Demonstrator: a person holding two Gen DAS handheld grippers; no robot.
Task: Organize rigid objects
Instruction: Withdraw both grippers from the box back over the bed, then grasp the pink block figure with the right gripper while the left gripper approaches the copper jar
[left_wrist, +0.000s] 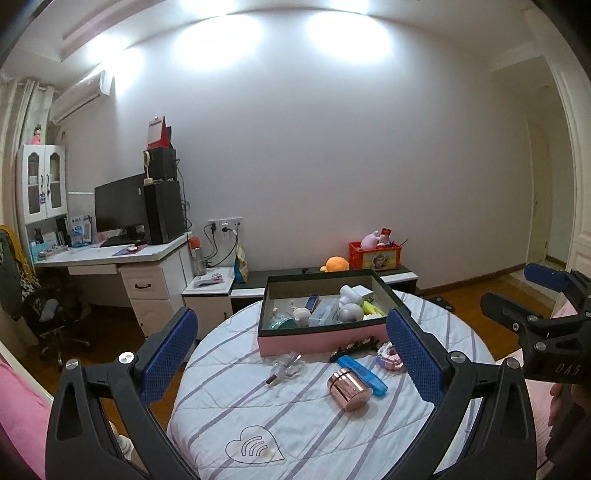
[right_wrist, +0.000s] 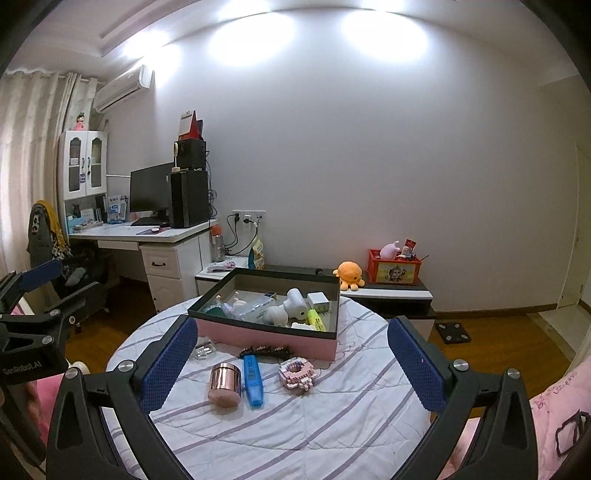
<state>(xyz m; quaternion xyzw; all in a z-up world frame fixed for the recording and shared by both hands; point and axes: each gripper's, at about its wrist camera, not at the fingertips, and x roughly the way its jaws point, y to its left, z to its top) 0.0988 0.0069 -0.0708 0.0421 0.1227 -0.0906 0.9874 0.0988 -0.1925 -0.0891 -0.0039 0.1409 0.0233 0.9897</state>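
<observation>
A pink box (left_wrist: 314, 341) (right_wrist: 266, 334) with a dark rim sits on the round striped table and holds several small items. In front of it lie a rose-gold jar (left_wrist: 349, 389) (right_wrist: 224, 383), a blue highlighter (left_wrist: 364, 374) (right_wrist: 253, 380), a pink block toy (left_wrist: 389, 356) (right_wrist: 297, 373), a dark hair clip (left_wrist: 354, 347) (right_wrist: 266, 350) and a clear glass piece (left_wrist: 286, 369) (right_wrist: 204, 350). My left gripper (left_wrist: 291, 360) is open and empty above the table's near side. My right gripper (right_wrist: 291, 365) is open and empty, to the right of the left one.
The round table (left_wrist: 295, 435) (right_wrist: 314, 417) has a striped quilted cover. A white desk (right_wrist: 147, 236) with a monitor stands at the left. A low cabinet (right_wrist: 391, 295) behind carries an orange plush and a red crate. Pink bedding (right_wrist: 554, 413) lies at the right.
</observation>
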